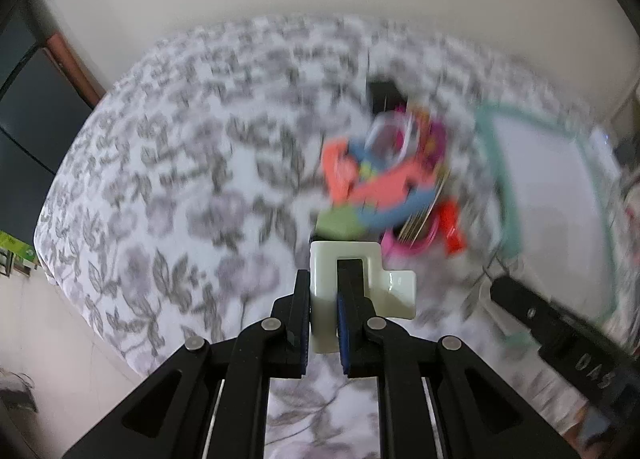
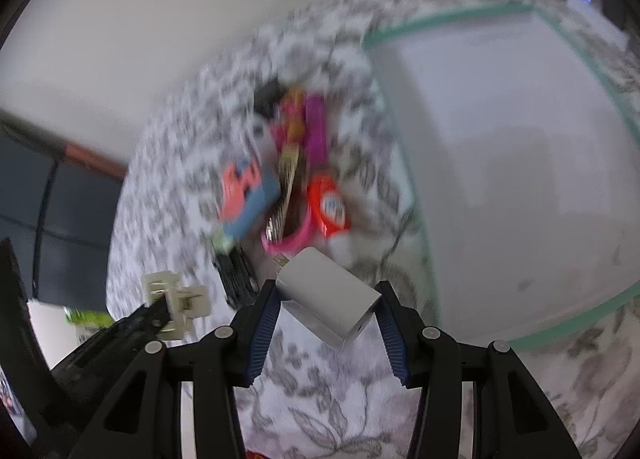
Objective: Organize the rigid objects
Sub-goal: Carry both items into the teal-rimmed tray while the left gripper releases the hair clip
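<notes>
Two fisheye views look down along black two-finger grippers over a bed covered in a white sheet printed with grey flowers and leaves (image 1: 160, 187).

In the left wrist view, the left gripper (image 1: 323, 291) fills the lower centre. Its fingers (image 1: 303, 299), lined with blue ribbed pads, stand narrow and pinch one wall of a cream-white blocky plastic piece with a square opening (image 1: 372, 279). The piece juts up and to the right from between the fingers, off the sheet. Beyond it, right of centre, lies a blurred heap of bright rigid items (image 1: 384, 179): coral-red and blue shapes, a green block, a pink ring, a red-orange piece and something black at the far end. At the right edge sits a white tray with a teal-green rim (image 1: 504, 175), its floor bare. The other gripper's black arm crosses the lower right corner.

In the right wrist view, the right gripper (image 2: 328, 311) holds a white rectangular USB wall charger (image 2: 332, 295) between its half-spread fingers (image 2: 267, 323); the charger lies tilted, metal prongs toward the upper left, a port at the lower right end. The same heap sits left of centre, the tray fills the right side, and the cream-white piece appears at lower left in the left gripper's tip.
</notes>
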The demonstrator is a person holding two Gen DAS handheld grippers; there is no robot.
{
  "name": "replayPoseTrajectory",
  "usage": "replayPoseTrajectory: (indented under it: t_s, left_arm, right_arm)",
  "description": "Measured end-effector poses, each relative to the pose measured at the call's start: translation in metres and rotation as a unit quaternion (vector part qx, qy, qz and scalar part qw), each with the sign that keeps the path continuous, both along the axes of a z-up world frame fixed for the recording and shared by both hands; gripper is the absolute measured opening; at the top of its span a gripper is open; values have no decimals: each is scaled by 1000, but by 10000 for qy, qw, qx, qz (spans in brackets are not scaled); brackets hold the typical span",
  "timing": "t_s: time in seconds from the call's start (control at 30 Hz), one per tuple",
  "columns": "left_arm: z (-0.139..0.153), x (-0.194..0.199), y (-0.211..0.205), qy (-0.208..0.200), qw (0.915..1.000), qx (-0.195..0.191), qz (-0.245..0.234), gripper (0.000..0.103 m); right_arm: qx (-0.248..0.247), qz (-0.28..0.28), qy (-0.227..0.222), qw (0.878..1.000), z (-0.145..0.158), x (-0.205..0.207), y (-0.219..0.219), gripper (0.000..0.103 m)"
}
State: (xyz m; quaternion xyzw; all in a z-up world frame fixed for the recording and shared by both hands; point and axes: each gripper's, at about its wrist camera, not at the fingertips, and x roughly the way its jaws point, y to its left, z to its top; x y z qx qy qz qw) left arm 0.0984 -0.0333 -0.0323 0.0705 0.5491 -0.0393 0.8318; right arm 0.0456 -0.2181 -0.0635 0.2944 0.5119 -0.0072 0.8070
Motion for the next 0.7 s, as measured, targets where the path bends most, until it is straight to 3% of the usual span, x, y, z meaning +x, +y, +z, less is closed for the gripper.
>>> replayPoseTrajectory:
  t_s: [0.23,0.7]
  left_arm:
    - [55,6,-49,-582,9979,-211,-214,12]
    - [32,13,-169,-421,9953,-291,-819,12]
  right_arm:
    - [-914,-998,-539,9893,38,-15,-52,51]
    - [-1391,-2172,-457,9651,23,-25,-139,52]
